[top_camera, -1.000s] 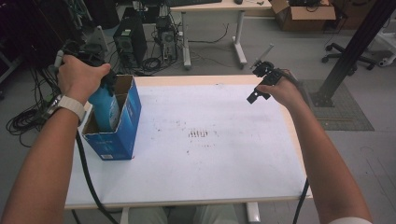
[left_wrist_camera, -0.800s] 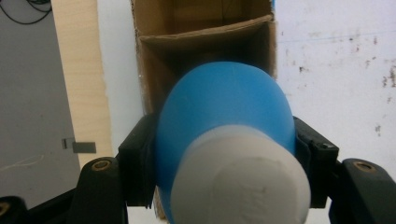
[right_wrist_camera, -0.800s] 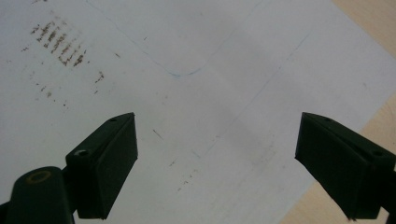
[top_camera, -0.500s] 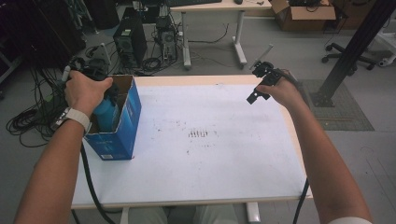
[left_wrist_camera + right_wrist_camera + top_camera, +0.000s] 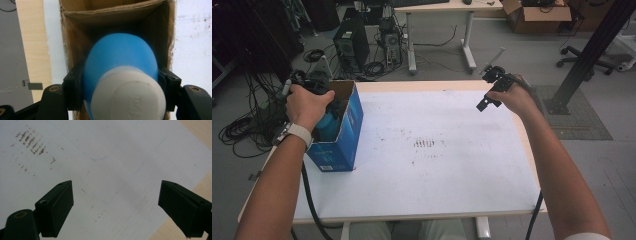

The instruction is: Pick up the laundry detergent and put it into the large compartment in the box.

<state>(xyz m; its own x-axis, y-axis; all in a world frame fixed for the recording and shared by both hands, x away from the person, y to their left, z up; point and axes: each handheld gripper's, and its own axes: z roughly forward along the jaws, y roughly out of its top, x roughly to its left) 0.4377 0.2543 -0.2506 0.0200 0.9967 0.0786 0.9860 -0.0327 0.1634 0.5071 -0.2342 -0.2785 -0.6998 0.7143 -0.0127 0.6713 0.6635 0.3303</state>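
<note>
L fingers (image 5: 72, 93) clamped either side of blue bottle (image 5: 120, 62), white cap nearest cam, long axis pointing down into open blue box (image 5: 343, 131). R gripper (image 5: 490, 89) spread wide, empty, well apart from box, above table (image 5: 437, 185).

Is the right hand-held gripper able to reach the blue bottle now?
Probably not directly: the blue bottle sits inside the cardboard box, clamped by the left hand-held gripper. The right hand-held gripper hangs open across the table.
</note>
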